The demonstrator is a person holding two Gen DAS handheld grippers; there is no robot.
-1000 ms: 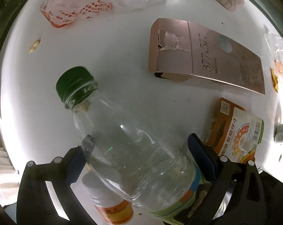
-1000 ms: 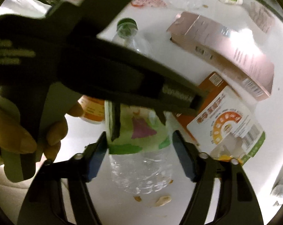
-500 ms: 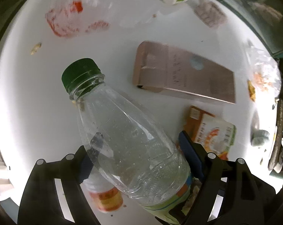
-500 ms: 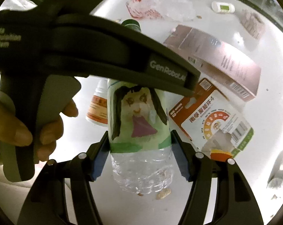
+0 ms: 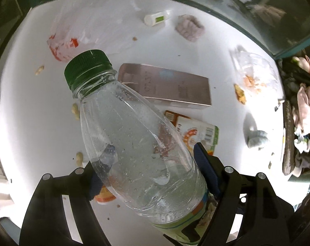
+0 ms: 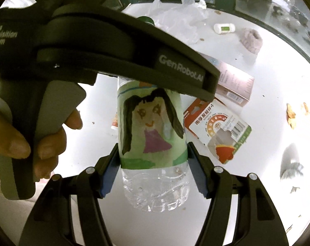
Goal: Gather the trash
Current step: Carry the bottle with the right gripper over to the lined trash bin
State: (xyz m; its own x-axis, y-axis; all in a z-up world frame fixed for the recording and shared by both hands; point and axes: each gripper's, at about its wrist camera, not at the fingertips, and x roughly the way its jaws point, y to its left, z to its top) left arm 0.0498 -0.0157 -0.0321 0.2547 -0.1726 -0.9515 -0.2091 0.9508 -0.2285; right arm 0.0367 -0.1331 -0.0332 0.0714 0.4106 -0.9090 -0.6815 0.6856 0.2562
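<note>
A clear plastic bottle [image 5: 134,139] with a green cap [image 5: 87,65] and a painted green label is held up above the white table [image 5: 31,112]. My left gripper [image 5: 150,170] is shut on its body, cap pointing up and left. In the right wrist view the same bottle [image 6: 153,135] stands between the fingers of my right gripper [image 6: 153,170], which press on its label near the base. The left gripper's black body [image 6: 114,47] crosses above it.
On the table lie a pink-brown carton [image 5: 171,86], an orange and white package [image 5: 198,133], a plastic bag with red print [image 5: 81,30], a small white tube [image 5: 157,18], a small orange-labelled bottle [image 5: 104,194], crumpled paper, food crumbs. A cluttered dark bin stands at the right edge [image 5: 298,123].
The bottle has been lifted off the table by both grippers. The table items look smaller and farther below. The right gripper's fingers have closed onto the label.
</note>
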